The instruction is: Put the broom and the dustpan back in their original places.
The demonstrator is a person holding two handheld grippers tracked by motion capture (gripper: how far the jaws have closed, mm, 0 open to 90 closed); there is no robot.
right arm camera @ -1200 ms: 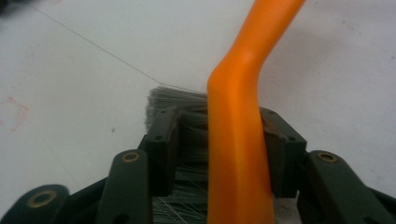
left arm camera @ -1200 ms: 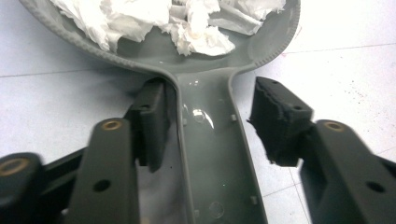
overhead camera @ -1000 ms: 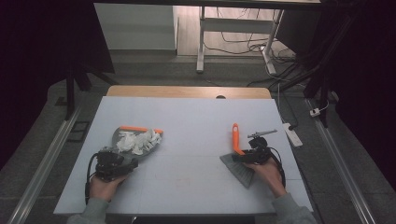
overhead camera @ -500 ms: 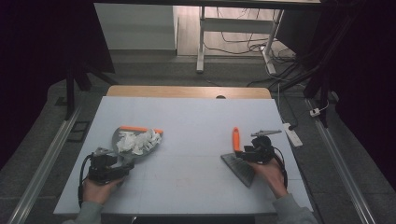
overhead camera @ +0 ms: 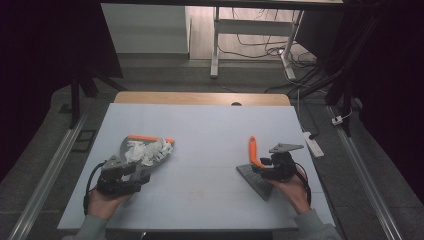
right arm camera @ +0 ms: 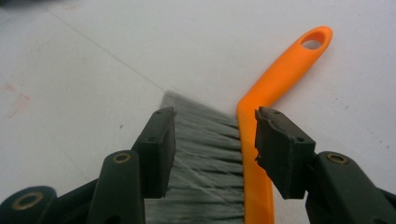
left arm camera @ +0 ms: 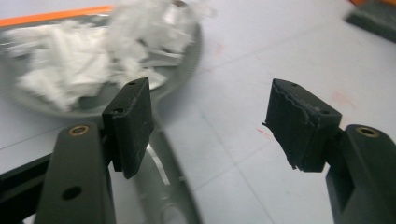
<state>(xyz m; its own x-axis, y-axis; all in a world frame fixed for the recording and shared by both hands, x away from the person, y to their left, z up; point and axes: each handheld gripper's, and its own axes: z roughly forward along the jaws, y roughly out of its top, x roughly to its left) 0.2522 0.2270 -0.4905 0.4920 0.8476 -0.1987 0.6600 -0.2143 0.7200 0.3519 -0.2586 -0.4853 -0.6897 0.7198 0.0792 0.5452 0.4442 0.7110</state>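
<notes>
While the person's hands come in from the near edge of the pale blue-grey table [overhead camera: 210, 130], each carries a black gripper. The left gripper [overhead camera: 131, 175] sits near the front left of the table; in the left gripper view its jaws stand well apart, having just been closing a little, with nothing pinched between the ribbed, slightly chipped rubber pads [left arm camera: 133, 123]. Under and between them runs the smooth grey handle of the dustpan [overhead camera: 145, 152], untouched by either pad. Just beyond, the pan widens into a shallow rounded scoop with an orange strip along its far edge, heaped with crumpled white paper scraps [overhead camera: 147, 150], soft and ragged in outline.

At the front right, the right gripper [overhead camera: 267, 167] hovers over the brush [overhead camera: 256, 167], which lies flat on the table. In the right gripper view its jaws are released and spread: one pad sits over the fine grey bristles [right arm camera: 205, 144], the other just beside the glossy orange plastic handle [right arm camera: 275, 84], neither pressing on it. That handle bends once and ends in a rounded loop with an oval hole. The bristles fan into a dark wedge.

Farther off, the table's back edge shows a wooden strip [overhead camera: 200, 98].
</notes>
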